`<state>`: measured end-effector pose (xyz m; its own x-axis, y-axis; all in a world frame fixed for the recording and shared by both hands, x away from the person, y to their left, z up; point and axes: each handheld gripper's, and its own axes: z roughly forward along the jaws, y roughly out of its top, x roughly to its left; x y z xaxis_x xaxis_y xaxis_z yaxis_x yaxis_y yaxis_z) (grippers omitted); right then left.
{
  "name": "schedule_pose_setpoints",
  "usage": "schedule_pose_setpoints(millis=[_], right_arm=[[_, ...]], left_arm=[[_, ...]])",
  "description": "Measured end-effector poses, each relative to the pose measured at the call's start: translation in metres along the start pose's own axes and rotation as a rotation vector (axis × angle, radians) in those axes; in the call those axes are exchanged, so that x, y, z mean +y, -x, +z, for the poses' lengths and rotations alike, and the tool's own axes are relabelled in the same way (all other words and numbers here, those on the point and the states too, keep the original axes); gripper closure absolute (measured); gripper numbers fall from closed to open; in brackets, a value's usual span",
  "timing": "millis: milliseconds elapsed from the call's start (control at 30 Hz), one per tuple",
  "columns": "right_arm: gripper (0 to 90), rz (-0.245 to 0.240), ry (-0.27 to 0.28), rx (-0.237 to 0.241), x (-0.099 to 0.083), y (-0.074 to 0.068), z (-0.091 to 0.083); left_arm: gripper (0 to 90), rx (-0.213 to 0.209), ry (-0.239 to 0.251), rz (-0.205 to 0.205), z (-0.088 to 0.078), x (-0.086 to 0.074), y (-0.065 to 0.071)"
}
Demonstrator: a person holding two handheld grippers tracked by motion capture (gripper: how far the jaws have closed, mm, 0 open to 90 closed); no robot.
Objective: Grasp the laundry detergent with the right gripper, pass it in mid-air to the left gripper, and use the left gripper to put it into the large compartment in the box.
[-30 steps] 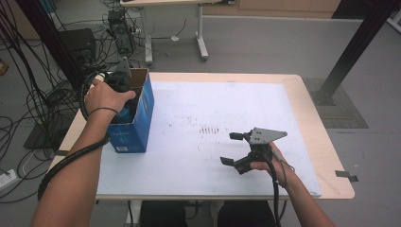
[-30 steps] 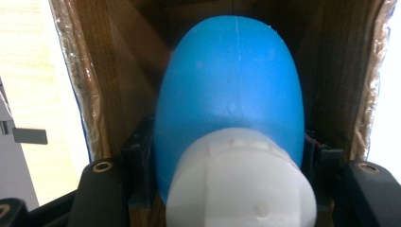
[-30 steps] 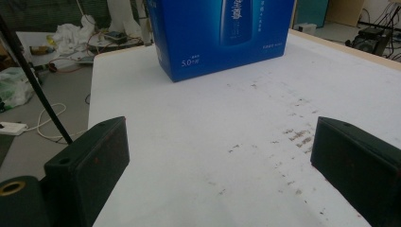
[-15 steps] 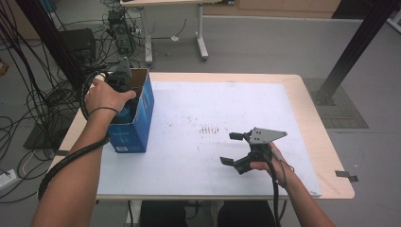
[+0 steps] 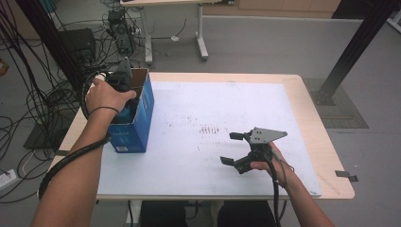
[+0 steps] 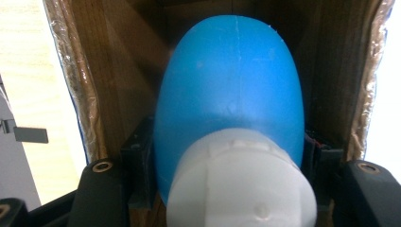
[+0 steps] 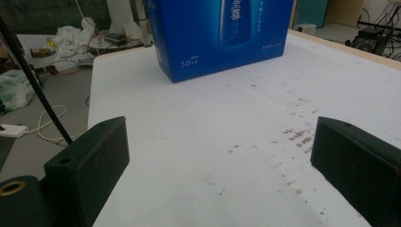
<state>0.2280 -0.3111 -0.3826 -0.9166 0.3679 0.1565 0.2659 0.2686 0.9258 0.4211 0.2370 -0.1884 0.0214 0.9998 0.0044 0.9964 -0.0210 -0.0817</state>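
Observation:
A tall blue cardboard box (image 5: 139,120) stands open-topped at the table's left edge. My left gripper (image 5: 124,82) points down into it, with a hand wrapped over its body. In the left gripper view, the left gripper (image 6: 227,151) is shut on a blue bottle (image 6: 231,85) with a white cap (image 6: 241,184), between the box's brown inner walls. My right gripper (image 5: 232,149) rests low over the white sheet near the front right, jaws wide apart, nothing between them. From the right gripper view, the right gripper (image 7: 222,165) faces the box (image 7: 217,33) across bare sheet.
The white sheet (image 5: 227,104) covering the wooden table (image 5: 307,109) carries faint brown marks (image 5: 208,130) at its middle. Tangled cables (image 5: 42,99) lie on the floor left of the table. A black post (image 5: 350,52) rises at the far right.

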Motion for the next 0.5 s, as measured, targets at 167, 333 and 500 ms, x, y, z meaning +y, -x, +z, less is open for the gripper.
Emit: schedule_pose_setpoints(millis=[167,333,500], right_arm=[[5.2,0.000,0.002,0.000,-0.0007,0.0004,-0.0002],[5.2,0.002,0.003,0.000,-0.0013,0.0010,-0.0001],[5.2,0.003,0.005,0.000,-0.0017,0.0016,-0.0003]], left_arm=[[37.5,-0.001,-0.001,-0.002,0.0001,0.0000,-0.0008],[37.5,0.001,-0.003,-0.001,0.0001,0.0011,0.0002],[37.5,-0.001,-0.003,0.000,0.0002,0.0014,-0.0003]])
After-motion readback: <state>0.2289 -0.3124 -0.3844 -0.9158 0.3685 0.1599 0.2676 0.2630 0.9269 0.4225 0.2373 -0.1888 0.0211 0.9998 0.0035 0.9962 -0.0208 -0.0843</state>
